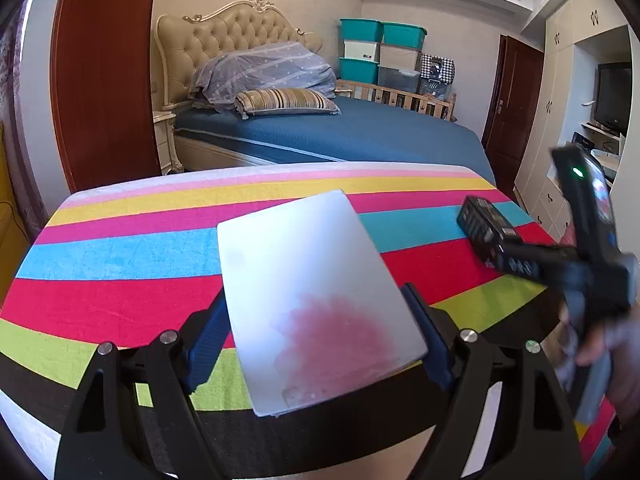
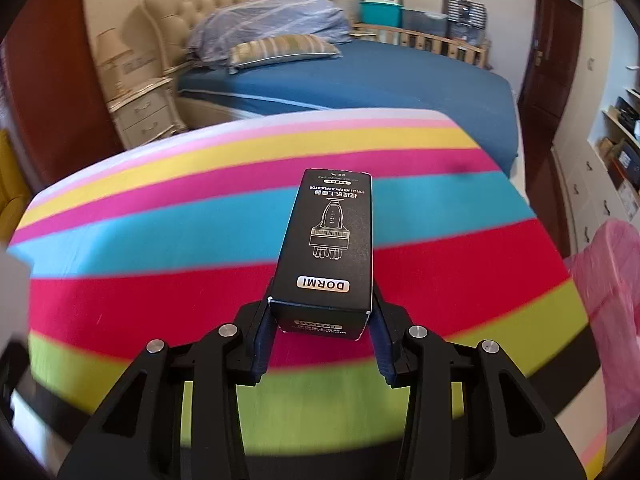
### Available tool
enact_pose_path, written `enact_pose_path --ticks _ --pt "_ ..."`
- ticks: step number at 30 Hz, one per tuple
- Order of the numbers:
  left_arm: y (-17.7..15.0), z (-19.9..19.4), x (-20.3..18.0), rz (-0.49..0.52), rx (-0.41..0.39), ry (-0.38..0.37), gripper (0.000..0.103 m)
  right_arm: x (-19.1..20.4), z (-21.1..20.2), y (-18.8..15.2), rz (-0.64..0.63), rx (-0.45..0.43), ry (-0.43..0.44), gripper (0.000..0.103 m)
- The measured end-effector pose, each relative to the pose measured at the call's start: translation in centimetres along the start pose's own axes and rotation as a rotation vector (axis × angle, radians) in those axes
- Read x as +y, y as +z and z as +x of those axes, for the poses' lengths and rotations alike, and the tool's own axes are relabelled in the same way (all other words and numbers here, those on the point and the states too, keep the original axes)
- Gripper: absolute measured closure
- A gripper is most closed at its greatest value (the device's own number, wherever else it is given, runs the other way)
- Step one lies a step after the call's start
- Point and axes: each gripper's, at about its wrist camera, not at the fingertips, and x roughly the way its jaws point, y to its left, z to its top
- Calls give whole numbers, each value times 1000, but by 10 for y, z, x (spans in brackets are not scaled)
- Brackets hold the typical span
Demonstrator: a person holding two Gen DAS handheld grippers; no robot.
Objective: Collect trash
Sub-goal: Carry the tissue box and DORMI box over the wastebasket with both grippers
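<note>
A flat white box with a pink smear on its near end sits tilted between the blue pads of my left gripper, which is shut on its two long edges, above the striped towel. A black carton printed "DORMI" points away from me, and my right gripper is shut on its near end, both pads against its sides. In the left wrist view the same black carton shows at the right, with the right gripper blurred behind it and a hand on the handle.
The rainbow-striped towel covers the table up to its far edge. A pink plastic bag hangs off the table's right side. Behind are a bed, a nightstand, stacked storage bins and a dark door.
</note>
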Motion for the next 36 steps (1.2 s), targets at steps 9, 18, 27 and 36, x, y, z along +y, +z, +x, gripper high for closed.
enact_pose_path --ticks 9,18,27,36 --pt "-1 0 3 -2 0 -36 24 11 -50 -52 -90 -24 30 65" --pt "-3 -2 -3 22 -14 -75 24 9 -79 -81 -73 -65 41 65" --pt "-11 -12 -27 96 -29 -118 24 -4 -96 -90 -37 -99 50 65" --pt "-24 -21 -67 204 -34 -154 24 -16 -109 -95 -14 -138 63 65"
